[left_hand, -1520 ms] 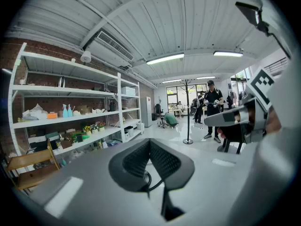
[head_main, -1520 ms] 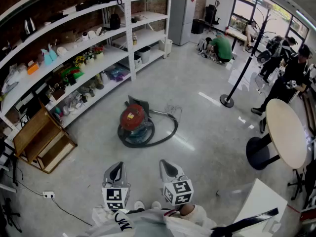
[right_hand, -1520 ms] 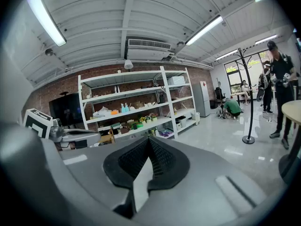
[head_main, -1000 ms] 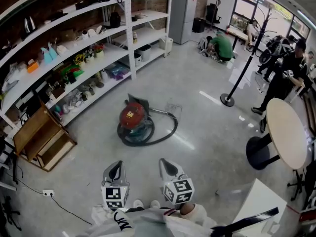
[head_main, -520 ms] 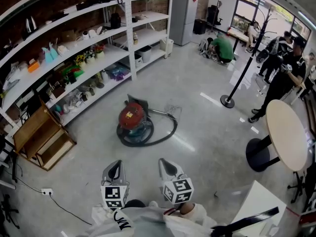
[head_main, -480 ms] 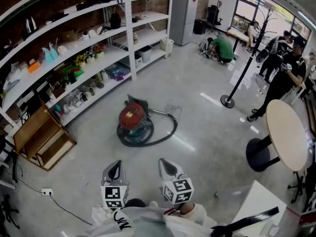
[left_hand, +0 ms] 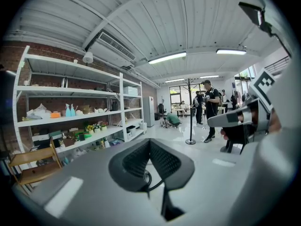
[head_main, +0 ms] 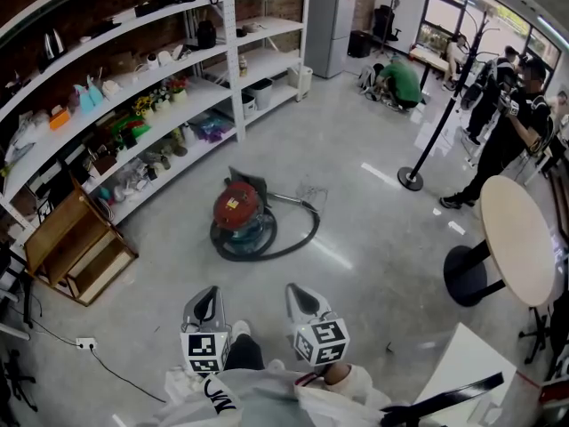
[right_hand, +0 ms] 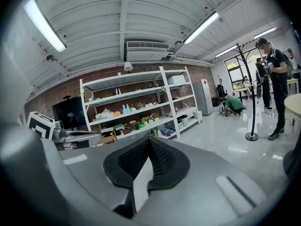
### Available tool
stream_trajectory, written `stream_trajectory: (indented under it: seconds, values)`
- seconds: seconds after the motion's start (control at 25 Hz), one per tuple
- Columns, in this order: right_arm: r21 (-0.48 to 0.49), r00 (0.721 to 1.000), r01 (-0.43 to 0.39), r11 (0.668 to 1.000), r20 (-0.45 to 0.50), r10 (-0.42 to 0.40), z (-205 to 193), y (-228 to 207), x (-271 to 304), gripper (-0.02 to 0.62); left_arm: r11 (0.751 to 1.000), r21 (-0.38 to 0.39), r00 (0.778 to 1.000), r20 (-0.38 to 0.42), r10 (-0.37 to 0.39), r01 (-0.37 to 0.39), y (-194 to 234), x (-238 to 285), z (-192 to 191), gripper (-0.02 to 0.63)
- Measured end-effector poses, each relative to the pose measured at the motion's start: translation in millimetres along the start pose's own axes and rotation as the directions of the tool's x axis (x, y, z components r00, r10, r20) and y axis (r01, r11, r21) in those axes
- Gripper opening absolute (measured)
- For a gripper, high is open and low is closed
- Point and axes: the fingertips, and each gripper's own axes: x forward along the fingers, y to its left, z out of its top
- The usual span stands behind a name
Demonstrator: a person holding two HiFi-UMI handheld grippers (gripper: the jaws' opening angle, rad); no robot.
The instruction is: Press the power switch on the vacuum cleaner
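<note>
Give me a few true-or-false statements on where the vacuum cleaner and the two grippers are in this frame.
1. The red vacuum cleaner sits on the floor with its hose curled around it. True.
2. The left gripper and the right gripper both have their jaws together, with nothing between them. True.
3. The left gripper is pressing on the vacuum cleaner. False: both grippers are held close to the person, well short of the vacuum cleaner, and touch nothing.
4. The round table stands at the left of the head view. False: it is at the right; a wooden rack is at the left.
</note>
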Motion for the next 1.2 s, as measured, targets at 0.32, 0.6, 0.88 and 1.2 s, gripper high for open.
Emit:
stream_trajectory:
  seconds: [0.32, 0.6, 0.88, 1.2]
  values:
    - [-0.002, 1.000, 0.001, 1.000, -0.016, -0.001, -3, 1, 20, 0.000, 1.000, -0.008, 1.000, -0.005, -0.002, 0.001, 15, 16, -7, 0.000]
    - [-0.008, 1.000, -0.004, 1.000, -0.028, 0.004, 0, 3, 47, 0.000, 1.000, -0.012, 1.000, 0.007, 0.008, -0.008, 35, 33, -3, 0.000]
    - [-0.002, 0.998, -0.009, 1.000, -0.055, 0.009, 7, 6, 86, 0.000, 1.000, -0.030, 1.000, -0.015, 0.006, -0.007, 64, 60, -5, 0.000]
    - [-0.012, 0.999, -0.016, 1.000, -0.037, 0.016, 31, 14, 150, 0.000, 0.999, -0.033, 1.000, -0.010, 0.002, -0.002, 110, 102, 8, 0.000]
